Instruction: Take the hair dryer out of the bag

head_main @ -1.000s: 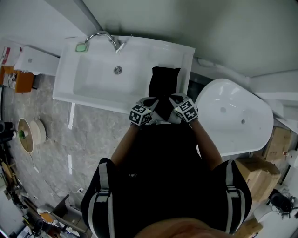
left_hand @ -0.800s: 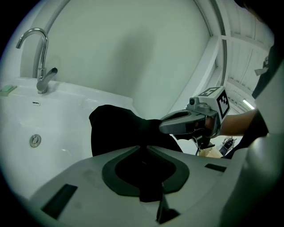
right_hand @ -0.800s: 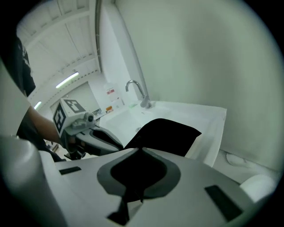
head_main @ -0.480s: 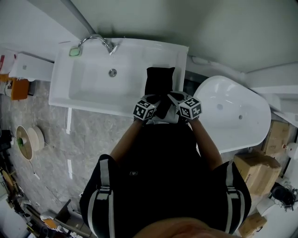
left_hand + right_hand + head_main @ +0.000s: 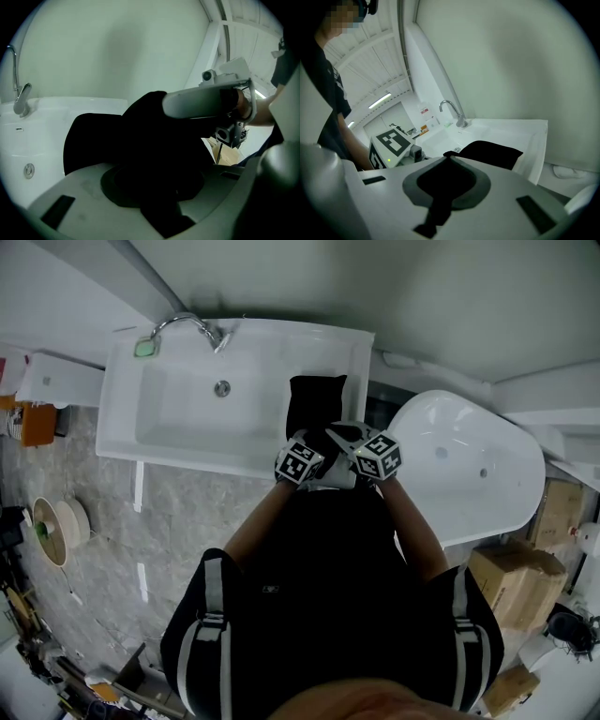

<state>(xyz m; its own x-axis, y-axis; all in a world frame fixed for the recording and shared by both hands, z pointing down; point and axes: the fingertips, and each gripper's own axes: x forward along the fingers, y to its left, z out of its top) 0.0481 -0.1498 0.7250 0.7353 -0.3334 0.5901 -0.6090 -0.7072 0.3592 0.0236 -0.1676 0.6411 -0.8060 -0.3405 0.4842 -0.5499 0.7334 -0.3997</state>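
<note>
My right gripper [image 5: 449, 161] is clamped tight on a fold of the black bag [image 5: 316, 395], which lies on the right end of the white sink [image 5: 178, 418]. My left gripper [image 5: 150, 183] has just been opening its jaws, with bag cloth between them (the hair dryer itself is hidden from me).

bag [image 5: 315, 399] on right ledge of sink [image 5: 178, 439]; bathtub [image 5: 473, 479] further right

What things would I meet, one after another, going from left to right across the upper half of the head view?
orange box → faucet → black bag → bathtub
</note>
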